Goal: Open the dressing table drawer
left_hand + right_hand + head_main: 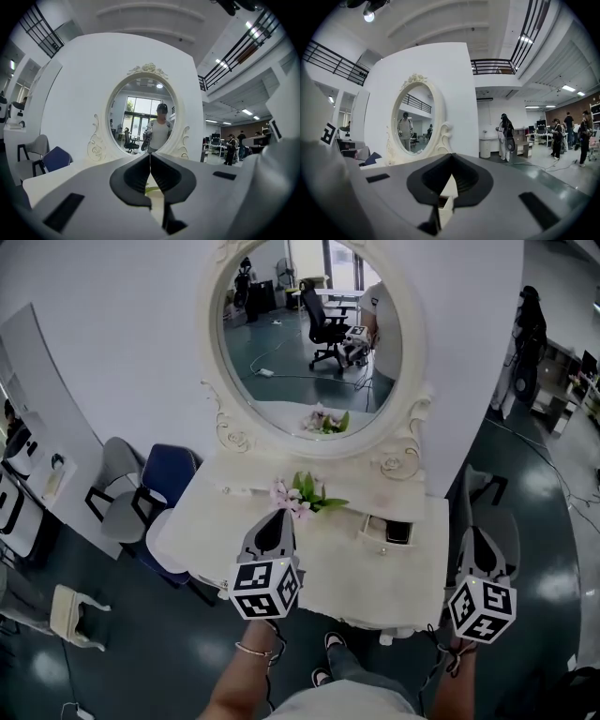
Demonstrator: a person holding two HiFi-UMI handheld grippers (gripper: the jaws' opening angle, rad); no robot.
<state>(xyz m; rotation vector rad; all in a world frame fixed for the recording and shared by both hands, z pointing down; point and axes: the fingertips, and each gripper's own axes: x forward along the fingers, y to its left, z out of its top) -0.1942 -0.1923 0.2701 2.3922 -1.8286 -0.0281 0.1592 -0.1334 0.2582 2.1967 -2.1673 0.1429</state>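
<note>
I'm looking at a big open hall with a dark, glossy floor (pixel 553 512). A tall white partition wall (pixel 122 343) stands across it, and a railed balcony (pixel 494 65) runs high behind that. Against the wall is the cream dressing table (pixel 225 521), its top pale and mostly bare, with an ornate oval mirror (pixel 281 343) rising from the back edge. At the table's left a grey chair (pixel 114 474) and a blue chair (pixel 167 472) stand side by side. Off to the right, a person in dark clothes (pixel 506 136) stands well away by some desks. On the tabletop a spray of pink and green flowers (pixel 306 495) lies near the middle, below the mirror. Right of the flowers, the small drawer (pixel 384 531) stands pulled out, with something dark inside that I can't make out. My left gripper (pixel 277 514) hangs over the table's front half, just short of the flowers; its jaws are pressed together with nothing between them. My right gripper (pixel 472 534) hangs off the table's right front corner, over the floor, its jaws likewise closed and empty, near the drawer but apart from it.
</note>
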